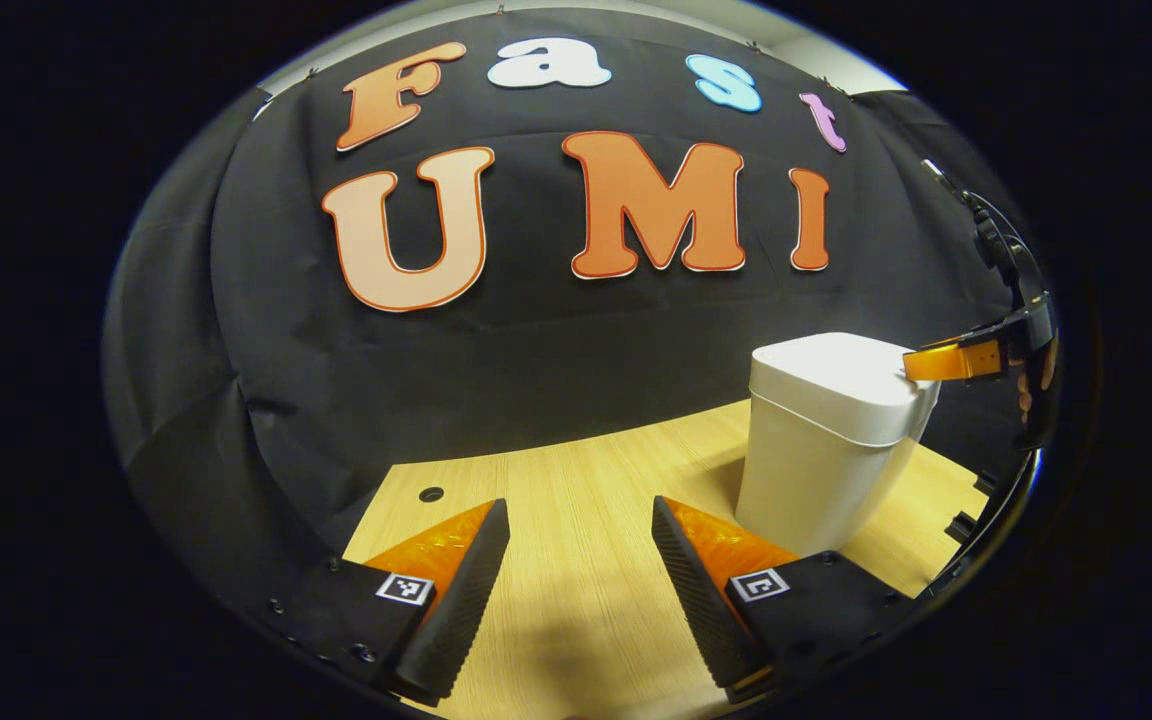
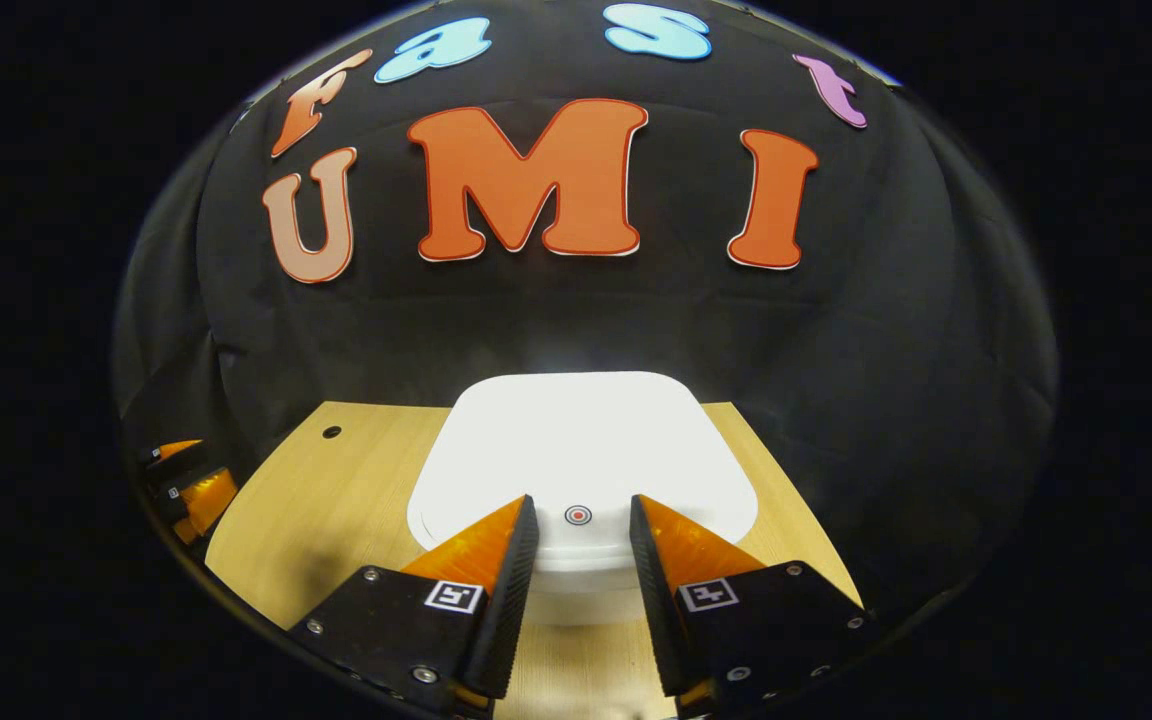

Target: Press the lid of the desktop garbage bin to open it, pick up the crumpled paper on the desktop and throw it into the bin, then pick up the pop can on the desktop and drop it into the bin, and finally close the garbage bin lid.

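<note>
The white bin (image 2: 581, 455) is seen on the wooden bench (image 2: 336, 500), with its lid (image 1: 836, 375) down flat. A small round mark (image 2: 578, 515) is seen near the lid's front edge. The right gripper (image 2: 581, 525) is held just over that edge, its jaws apart with nothing between them, likely so the mark can be pressed. The left gripper (image 1: 581, 540) is kept aside, low over bare bench, jaws wide and empty. No paper or can is seen.
</note>
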